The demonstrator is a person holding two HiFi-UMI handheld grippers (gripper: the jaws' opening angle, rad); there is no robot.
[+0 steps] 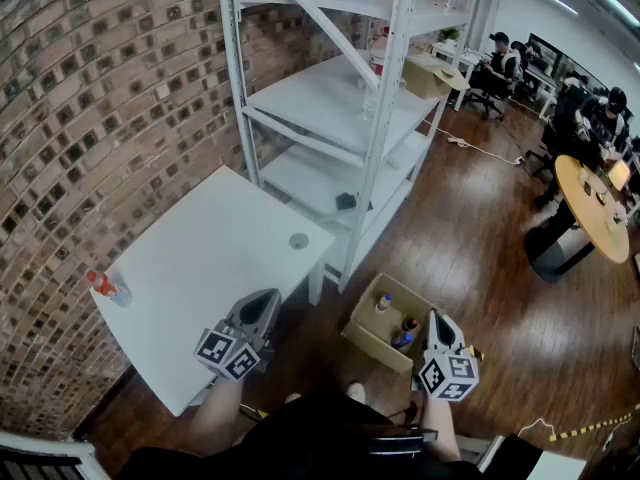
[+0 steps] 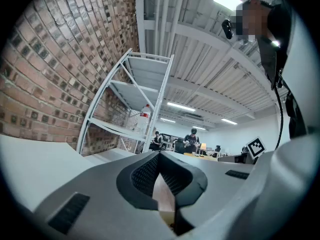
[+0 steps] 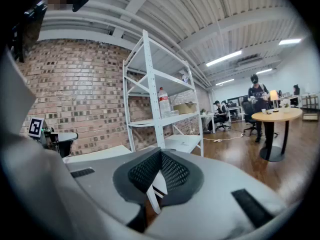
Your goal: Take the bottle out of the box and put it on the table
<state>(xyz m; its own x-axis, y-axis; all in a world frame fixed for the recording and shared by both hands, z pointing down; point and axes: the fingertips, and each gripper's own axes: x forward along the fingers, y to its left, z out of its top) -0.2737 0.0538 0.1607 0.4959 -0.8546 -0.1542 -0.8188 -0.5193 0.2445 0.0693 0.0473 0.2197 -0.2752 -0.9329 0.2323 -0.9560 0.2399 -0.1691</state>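
An open cardboard box (image 1: 363, 330) stands on the wooden floor beside the white table (image 1: 210, 258). Inside it I see a white-capped bottle (image 1: 383, 303) and a darker bottle (image 1: 406, 334). My right gripper (image 1: 437, 320) hovers just to the right of the box, jaws together and empty; in the right gripper view its tips (image 3: 160, 151) meet. My left gripper (image 1: 264, 306) hangs over the table's near corner, also shut with nothing in it (image 2: 160, 155). A red-labelled bottle (image 1: 104, 286) lies on the table's far left edge.
A tall white shelving rack (image 1: 340, 118) stands behind the table against the brick wall (image 1: 110, 98), with a bottle (image 3: 162, 101) and a cardboard box (image 1: 430, 76) on its shelves. A small round thing (image 1: 298, 240) sits on the table. People sit at desks and a round table (image 1: 590, 208) at the right.
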